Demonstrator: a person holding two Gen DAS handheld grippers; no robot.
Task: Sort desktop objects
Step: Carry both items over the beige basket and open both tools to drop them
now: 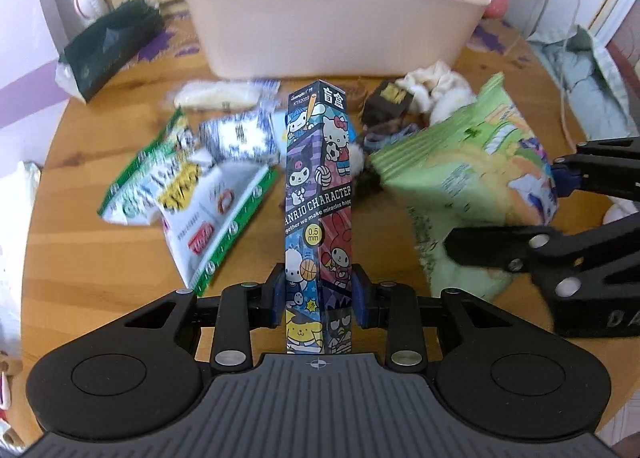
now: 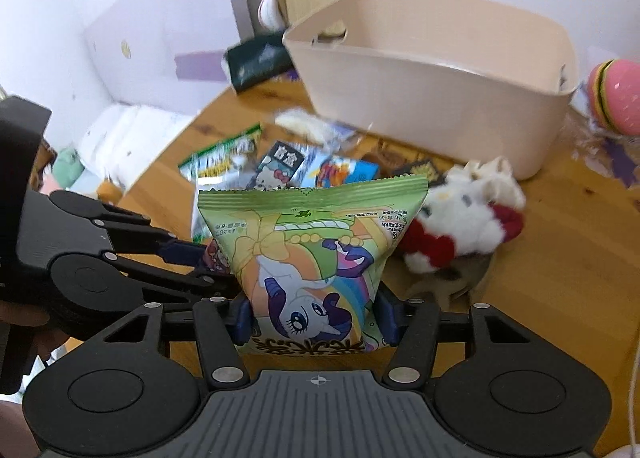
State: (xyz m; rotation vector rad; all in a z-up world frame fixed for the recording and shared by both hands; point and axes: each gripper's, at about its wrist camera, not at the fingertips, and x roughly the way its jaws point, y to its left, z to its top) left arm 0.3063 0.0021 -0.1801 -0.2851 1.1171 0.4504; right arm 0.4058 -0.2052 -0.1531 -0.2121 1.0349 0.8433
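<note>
A tall cartoon-printed pen box (image 1: 319, 213) and a green snack bag (image 2: 312, 258) stand upright before the beige bin (image 1: 332, 13).

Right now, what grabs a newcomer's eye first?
The cartoon pen box standing tall in the left hand-held gripper, and the green snack bag pinched in the right hand-held gripper. Behind both, the big beige basket dominates the wooden table.

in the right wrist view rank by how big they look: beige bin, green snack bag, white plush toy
1. beige bin, largest though farthest.
2. green snack bag, enlarged by nearness, held in the right claw.
3. white plush toy, smallest.
</note>
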